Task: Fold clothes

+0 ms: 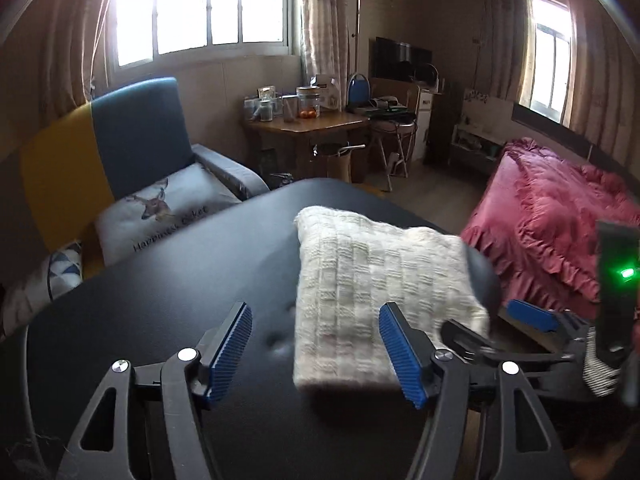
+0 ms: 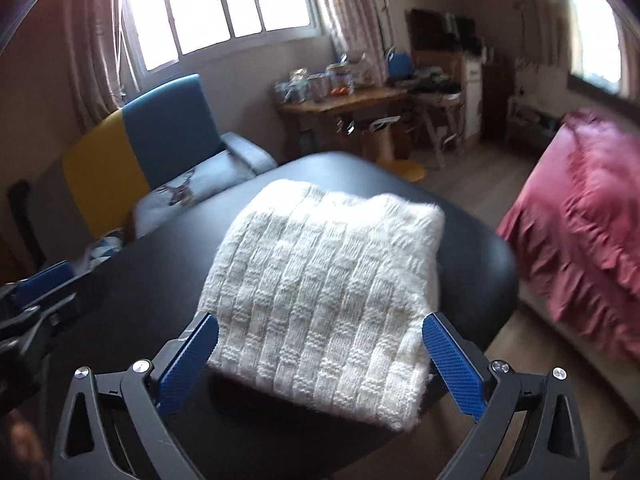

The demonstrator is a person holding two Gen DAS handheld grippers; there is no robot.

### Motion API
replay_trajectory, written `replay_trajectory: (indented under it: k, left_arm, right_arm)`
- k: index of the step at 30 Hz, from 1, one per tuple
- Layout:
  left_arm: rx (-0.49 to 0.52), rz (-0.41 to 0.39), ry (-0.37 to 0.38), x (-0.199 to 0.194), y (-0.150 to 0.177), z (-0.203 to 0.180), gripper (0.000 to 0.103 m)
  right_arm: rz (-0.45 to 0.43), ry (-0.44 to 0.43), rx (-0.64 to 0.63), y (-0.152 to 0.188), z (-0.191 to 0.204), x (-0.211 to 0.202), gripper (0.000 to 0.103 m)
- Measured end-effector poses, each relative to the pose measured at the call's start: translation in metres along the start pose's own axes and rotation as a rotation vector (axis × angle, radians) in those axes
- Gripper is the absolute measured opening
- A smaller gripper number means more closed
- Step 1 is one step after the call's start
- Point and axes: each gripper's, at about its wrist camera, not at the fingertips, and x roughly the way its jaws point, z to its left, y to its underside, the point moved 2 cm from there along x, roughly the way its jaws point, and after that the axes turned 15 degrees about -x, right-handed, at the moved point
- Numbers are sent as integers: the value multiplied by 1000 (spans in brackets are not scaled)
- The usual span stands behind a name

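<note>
We find a black table [image 2: 168, 264] bearing a folded cream knit sweater [image 2: 320, 280], lying flat toward the table's right edge. Our left gripper [image 1: 316, 348] stands spread above its near left corner; our right gripper [image 2: 320, 360] is spread, holding nothing, over its near edge.

Only legible text: dark script on the grey deer-print cushion [image 1: 168, 216] on the sofa, first word "Happiness", second word unclear; box labels on the far wooden desk unreadable.
</note>
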Motion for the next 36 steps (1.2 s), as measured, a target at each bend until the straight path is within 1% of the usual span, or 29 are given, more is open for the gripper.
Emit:
replay_trajectory:
  k: [4,6,7,8,10,15,19,21,24,32,36]
  left_arm:
    - [-4,-30,-27,-24,-1,4,67]
    - [-5,-45,-41,-35,-2,5,67]
    - [-19,-38,-27,-38,-2,7,67]
    - [-36,-15,-1,-38,-2,10,67]
    - [-62,28,33,-36,-2,14,67]
    - [-96,72,49,-32,0,18,67]
    - [-75,51,29,-33,2,15,67]
    - [-67,48,38,-34,2,11,67]
    - [-49,46,31,-34,4,6,67]
    - [-47,97,41,-25,11,2,67]
    - [-38,94,22,-23,12,1,67]
  right_arm:
    - [-14,137,-80,-6,20,-15,103]
    - [-25,183,-108,-7,24,-24,103]
    - [-23,194,-114,-8,23,-25,103]
    - [-15,202,-116,-8,22,-26,103]
    - [-3,192,-109,-8,20,-24,103]
    - [7,151,-100,-2,20,-20,103]
    - [23,100,-97,2,23,-16,103]
    - [41,74,-92,4,23,-12,103]
    - [56,47,-70,8,21,-9,103]
    - [80,29,-17,15,19,-7,103]
    - [86,26,-7,18,18,-4,103]
